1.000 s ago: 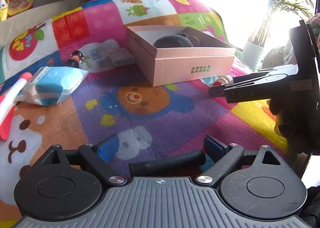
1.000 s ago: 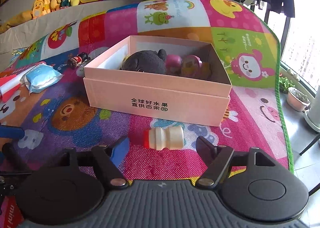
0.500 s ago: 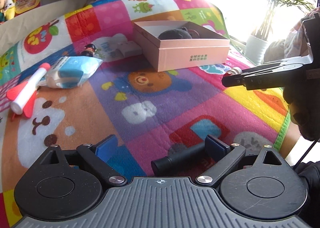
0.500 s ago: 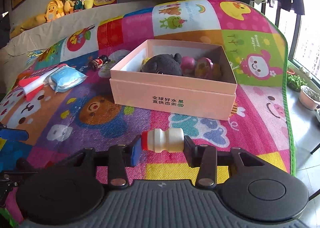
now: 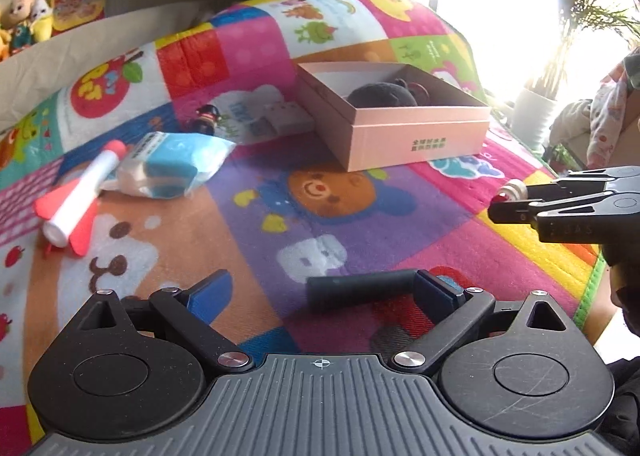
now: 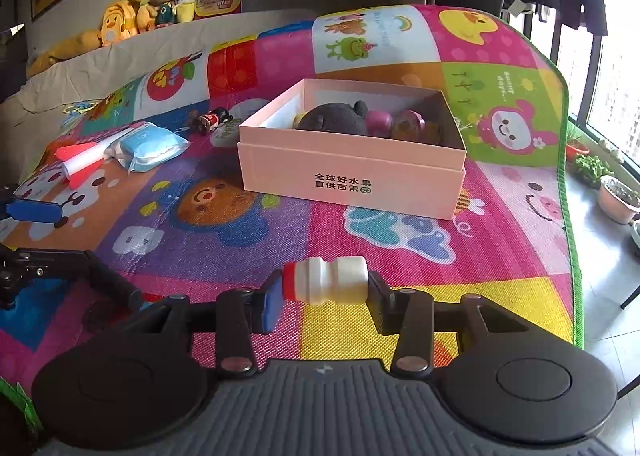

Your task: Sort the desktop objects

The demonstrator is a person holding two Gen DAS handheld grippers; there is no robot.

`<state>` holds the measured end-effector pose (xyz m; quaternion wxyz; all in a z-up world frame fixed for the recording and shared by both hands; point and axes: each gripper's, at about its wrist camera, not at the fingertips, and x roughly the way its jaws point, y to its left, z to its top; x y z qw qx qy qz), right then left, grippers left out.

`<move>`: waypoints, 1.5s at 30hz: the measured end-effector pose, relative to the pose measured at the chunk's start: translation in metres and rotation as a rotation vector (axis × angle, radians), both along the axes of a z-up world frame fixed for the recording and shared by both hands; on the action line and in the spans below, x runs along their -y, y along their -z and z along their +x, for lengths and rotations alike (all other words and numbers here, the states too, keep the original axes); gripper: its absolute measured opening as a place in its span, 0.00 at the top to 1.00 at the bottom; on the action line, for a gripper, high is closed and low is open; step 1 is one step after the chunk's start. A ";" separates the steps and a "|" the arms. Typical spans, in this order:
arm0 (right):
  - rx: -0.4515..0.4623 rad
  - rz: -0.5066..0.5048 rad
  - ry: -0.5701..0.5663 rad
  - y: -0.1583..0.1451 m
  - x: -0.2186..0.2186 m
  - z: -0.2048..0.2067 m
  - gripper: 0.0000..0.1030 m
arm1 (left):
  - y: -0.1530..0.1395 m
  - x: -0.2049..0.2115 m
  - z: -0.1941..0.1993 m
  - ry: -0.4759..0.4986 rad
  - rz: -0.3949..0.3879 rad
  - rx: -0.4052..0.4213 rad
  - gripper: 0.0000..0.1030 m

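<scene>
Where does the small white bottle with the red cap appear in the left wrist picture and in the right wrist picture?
Left wrist view: the white bottle shows only as a small end at the far right, at the tip of the right gripper.
Right wrist view: it lies sideways at lower centre, held between the fingers of the right gripper.
Shared landmark: the pink box.

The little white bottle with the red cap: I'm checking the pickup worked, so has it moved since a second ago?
Yes. The bottle has left the mat near the pink box and now sits lifted, clamped in the right claw, farther from the box.
</scene>
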<state>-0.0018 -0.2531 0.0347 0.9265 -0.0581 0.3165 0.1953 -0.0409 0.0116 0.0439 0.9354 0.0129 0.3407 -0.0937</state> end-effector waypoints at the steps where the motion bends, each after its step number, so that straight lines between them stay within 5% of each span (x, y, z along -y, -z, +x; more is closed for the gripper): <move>1: -0.006 0.002 0.004 0.001 -0.001 0.001 0.59 | 0.003 0.005 0.003 0.015 -0.005 -0.006 0.03; 9: -0.004 -0.002 0.005 0.006 -0.004 -0.002 0.59 | 0.024 0.039 0.039 0.064 0.036 -0.014 0.03; 13: -0.017 -0.004 0.008 0.009 -0.001 -0.003 0.59 | 0.025 0.046 0.056 0.068 0.074 0.000 0.21; 15: -0.022 -0.007 0.011 0.011 0.001 -0.004 0.59 | 0.023 0.045 0.059 0.075 0.067 -0.005 0.21; 28: -0.043 -0.027 -0.045 0.000 0.008 -0.019 0.59 | 0.006 0.056 0.016 0.189 0.095 0.015 0.21; 32: 0.011 -0.063 -0.070 -0.017 0.015 -0.032 0.59 | -0.012 0.059 0.004 0.237 0.070 0.038 0.21; 36: 0.126 -0.090 -0.068 -0.057 0.031 -0.037 0.59 | -0.047 0.069 0.012 0.279 0.077 0.157 0.21; 45: 0.341 -0.078 0.045 -0.140 0.066 -0.018 0.59 | -0.106 0.109 0.115 0.306 -0.023 0.355 0.20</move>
